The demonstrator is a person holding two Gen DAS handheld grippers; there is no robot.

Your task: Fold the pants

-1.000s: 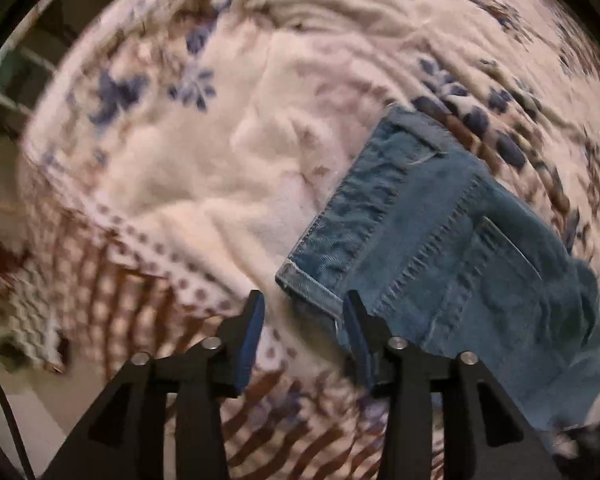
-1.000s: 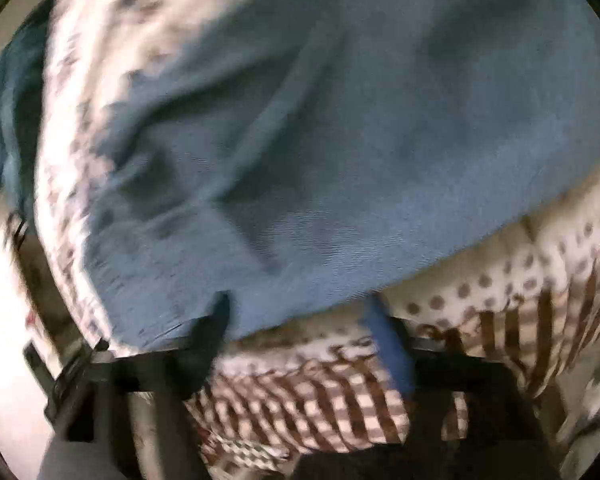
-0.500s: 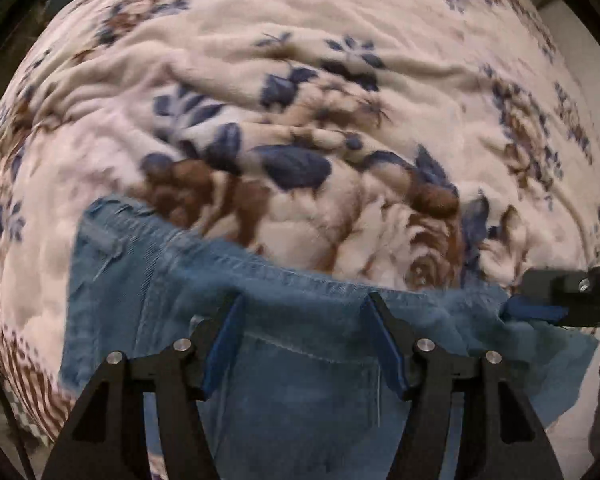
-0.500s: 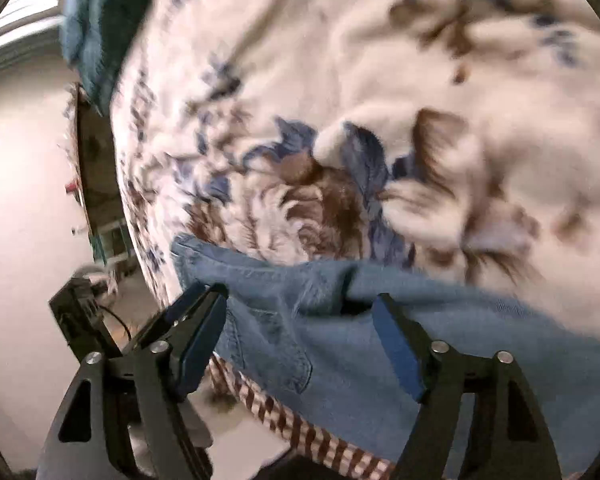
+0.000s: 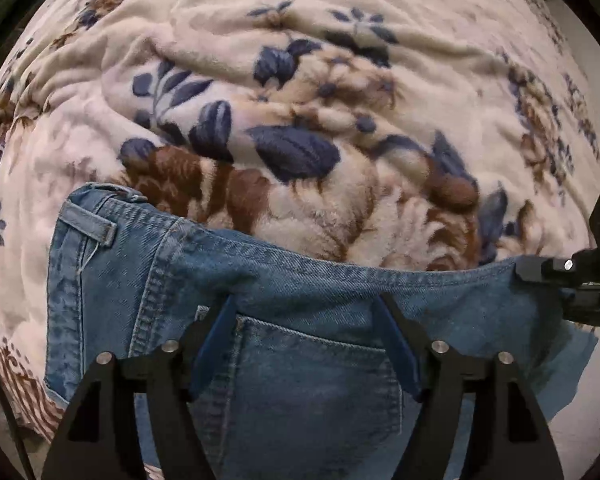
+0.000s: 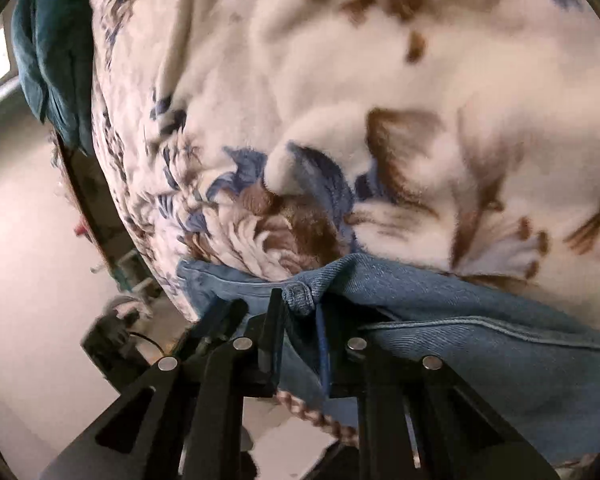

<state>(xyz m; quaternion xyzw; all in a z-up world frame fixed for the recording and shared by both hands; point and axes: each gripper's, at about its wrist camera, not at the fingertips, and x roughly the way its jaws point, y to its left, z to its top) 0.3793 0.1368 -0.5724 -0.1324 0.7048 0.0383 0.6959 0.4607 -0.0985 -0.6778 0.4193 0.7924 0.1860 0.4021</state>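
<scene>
Blue denim pants (image 5: 300, 360) lie on the floral blanket near its front edge, waistband and a back pocket facing me. My left gripper (image 5: 308, 312) is open, its fingers resting on the denim on either side of the pocket top. My right gripper (image 6: 300, 312) is shut on a bunched fold at the top edge of the pants (image 6: 480, 352). It also shows at the right edge of the left wrist view (image 5: 548, 276), pinching the denim's top edge.
The cream blanket (image 5: 300, 100) with blue and brown flowers covers the bed beyond the pants. A dark teal cloth (image 6: 52, 60) lies at the bed's far end. Pale floor (image 6: 32, 280) lies beside the bed, with a dark object on it.
My right gripper has closed on the edge of the pants. My left gripper has stayed open over the pocket area and come slightly closer.
</scene>
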